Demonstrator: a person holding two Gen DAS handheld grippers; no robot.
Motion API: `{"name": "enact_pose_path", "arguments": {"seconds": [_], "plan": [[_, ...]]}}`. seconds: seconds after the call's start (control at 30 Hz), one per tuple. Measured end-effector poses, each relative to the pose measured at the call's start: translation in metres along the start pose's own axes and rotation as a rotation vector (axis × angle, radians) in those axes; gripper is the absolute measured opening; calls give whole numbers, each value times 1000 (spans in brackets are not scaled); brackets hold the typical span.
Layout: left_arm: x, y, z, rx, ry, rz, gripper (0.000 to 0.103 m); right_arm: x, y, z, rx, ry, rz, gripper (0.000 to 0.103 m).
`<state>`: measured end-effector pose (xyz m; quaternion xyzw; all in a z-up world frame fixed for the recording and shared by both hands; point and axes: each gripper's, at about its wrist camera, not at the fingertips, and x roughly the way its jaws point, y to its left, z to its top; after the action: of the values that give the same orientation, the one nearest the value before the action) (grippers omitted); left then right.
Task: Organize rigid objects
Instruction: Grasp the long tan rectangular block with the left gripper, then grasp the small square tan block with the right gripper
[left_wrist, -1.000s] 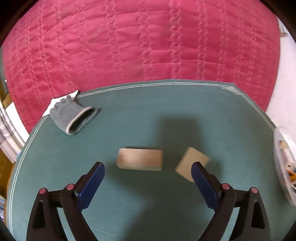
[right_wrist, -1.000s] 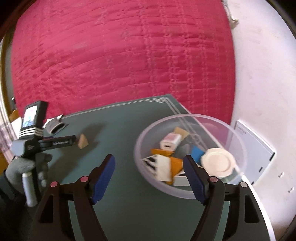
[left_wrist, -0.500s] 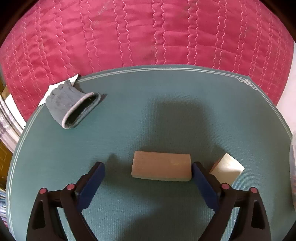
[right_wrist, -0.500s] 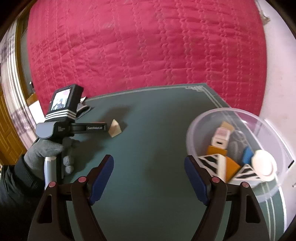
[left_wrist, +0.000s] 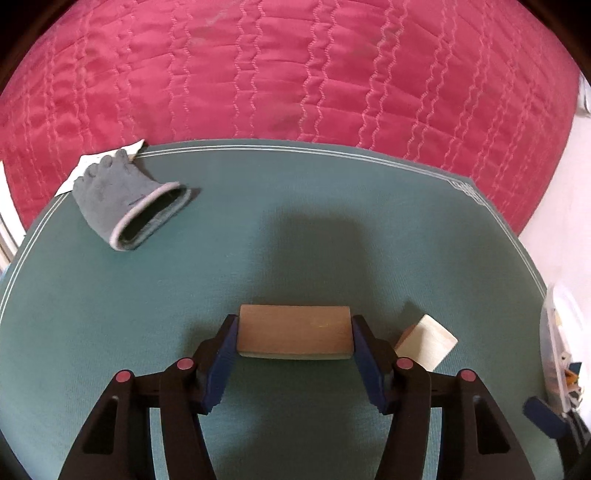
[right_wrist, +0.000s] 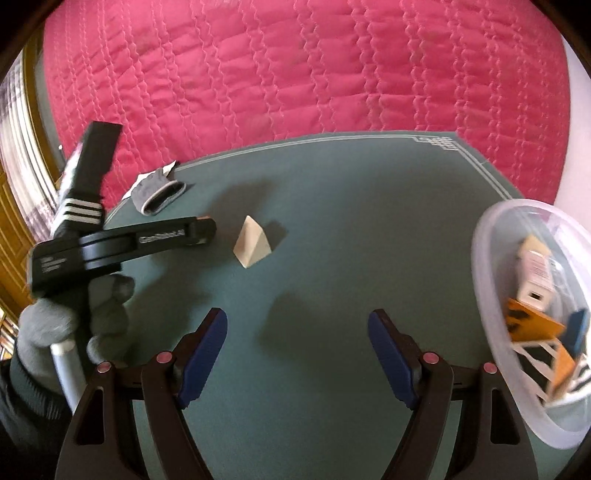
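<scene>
Left tool (left_wrist: 294, 339): the two blue pads are closed against the short ends of a rectangular wooden block (left_wrist: 293, 335), which is clamped flat between them. The block is seen low over the green mat (left_wrist: 295, 229), in its near half; whether it is touching the mat cannot be told. A pale wooden wedge (left_wrist: 426, 341) is placed just beside the right finger of this tool, toward the right edge of the mat.

Right tool (right_wrist: 297, 350): the pads (right_wrist: 202, 356) are spread wide, nothing is held between them, and only bare mat (right_wrist: 332, 229) is framed. In this view the wedge (right_wrist: 253, 243) is shown well ahead of the tool, apart from it, near the middle of the mat. The left tool (right_wrist: 159, 238) is seen from the side, carried by a grey-gloved hand (right_wrist: 70, 317).

A clear plastic bowl (right_wrist: 487, 295) is set at the right edge of the mat; orange, white, blue and striped pieces are contained in it. A loose grey glove (left_wrist: 127, 206) is laid at the far left corner of the mat, partly over a white paper (left_wrist: 107, 157). The mat is spread on a red quilted bedcover (left_wrist: 295, 74)
</scene>
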<state>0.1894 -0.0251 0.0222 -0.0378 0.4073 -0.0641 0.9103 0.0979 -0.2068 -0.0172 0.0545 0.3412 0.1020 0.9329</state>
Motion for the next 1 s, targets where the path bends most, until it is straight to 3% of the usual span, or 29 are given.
{"name": "enact_pose_path", "arguments": {"seconds": [0.13,0.3,0.5,0.6,0.93,1.0], "plan": [[-9,7,6,-6,-44,48,62,18,12,9,-2,20,25,77],[-10,19,10,-10,-64,154,62,40,28,21,-3,46,70,67],[-12,39,13,-75,-63,151,62,61,46,32,-15,59,79,55],[-15,42,13,-90,-62,143,62,71,53,39,-21,58,57,53],[-11,44,13,-116,-41,134,62,91,65,56,-64,65,-75,50],[-10,43,13,-116,-39,132,62,94,65,59,-72,66,-99,45]]}}
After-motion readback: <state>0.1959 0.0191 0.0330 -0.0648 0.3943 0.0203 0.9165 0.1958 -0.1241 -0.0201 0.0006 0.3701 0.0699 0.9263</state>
